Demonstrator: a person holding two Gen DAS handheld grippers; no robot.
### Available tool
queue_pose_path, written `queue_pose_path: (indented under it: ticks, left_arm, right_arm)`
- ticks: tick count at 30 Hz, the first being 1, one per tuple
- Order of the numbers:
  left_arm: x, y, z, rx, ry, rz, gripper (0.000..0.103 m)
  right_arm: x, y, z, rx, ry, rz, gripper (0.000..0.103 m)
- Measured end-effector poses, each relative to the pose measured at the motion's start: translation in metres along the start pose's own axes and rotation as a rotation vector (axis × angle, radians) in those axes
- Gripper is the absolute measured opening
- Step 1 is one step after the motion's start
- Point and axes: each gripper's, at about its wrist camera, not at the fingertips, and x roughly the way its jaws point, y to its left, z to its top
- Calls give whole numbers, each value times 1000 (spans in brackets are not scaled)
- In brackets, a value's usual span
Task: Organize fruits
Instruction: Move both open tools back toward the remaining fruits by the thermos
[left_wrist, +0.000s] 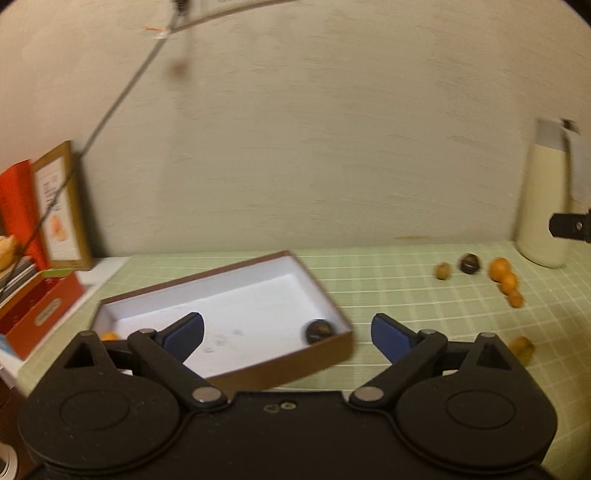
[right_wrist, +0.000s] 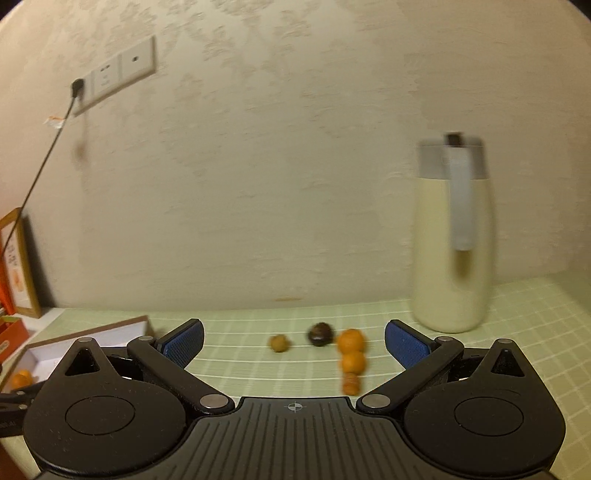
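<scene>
Left gripper (left_wrist: 287, 334): fingers spread wide, nothing between them; it hangs over the near rim of the box.
Right gripper (right_wrist: 293, 345): fingers likewise apart and empty, pointed at the loose fruit at 12 o'clock.
Box (left_wrist: 334, 349): shallow, brown outside and white inside, on the green checked cloth (left_wrist: 369, 291), at 11 o'clock from the left gripper.
Already in the box: a dark round fruit (left_wrist: 318, 329) in the right near corner, and an orange fruit (left_wrist: 109, 336) at the left end, half hidden behind the gripper's arm.
Left to move: a small tan fruit (right_wrist: 279, 343), a dark fruit (right_wrist: 320, 333) and a row of three orange fruits (right_wrist: 351, 360), close together at 12 to 1 o'clock from the right gripper; one more orange-brown piece (left_wrist: 521, 348) lies apart, at 3 o'clock from the left gripper.
Progress: I judge it early, two in and about six out.
Cream jug (right_wrist: 452, 236): stands farther back at 1 o'clock, by the wall.
Hard to tell: motion blur smears the fruit, so their kinds are unclear; the cartons (left_wrist: 40, 314) at 9 o'clock are cut off.
</scene>
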Motion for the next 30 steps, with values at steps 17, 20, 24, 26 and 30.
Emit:
queue_pose_path:
  ticks: [17, 20, 24, 26, 30]
  left_arm:
    - [17, -109, -16, 135, 43, -227, 73]
    - [19, -126, -19, 148, 50, -254, 73]
    - [22, -146, -22, 166, 61, -280, 73]
    - [24, -154, -23, 173, 66, -291, 73]
    - [30, -169, -27, 179, 82, -306, 73]
  right_arm:
    - [-16, -62, -5, 78, -3, -124, 103]
    - [-17, -69, -6, 85, 7, -145, 103]
    - [-17, -78, -7, 94, 21, -181, 103]
    - [-18, -84, -7, 105, 21, -192, 103]
    - [-21, -92, -7, 122, 12, -197, 103]
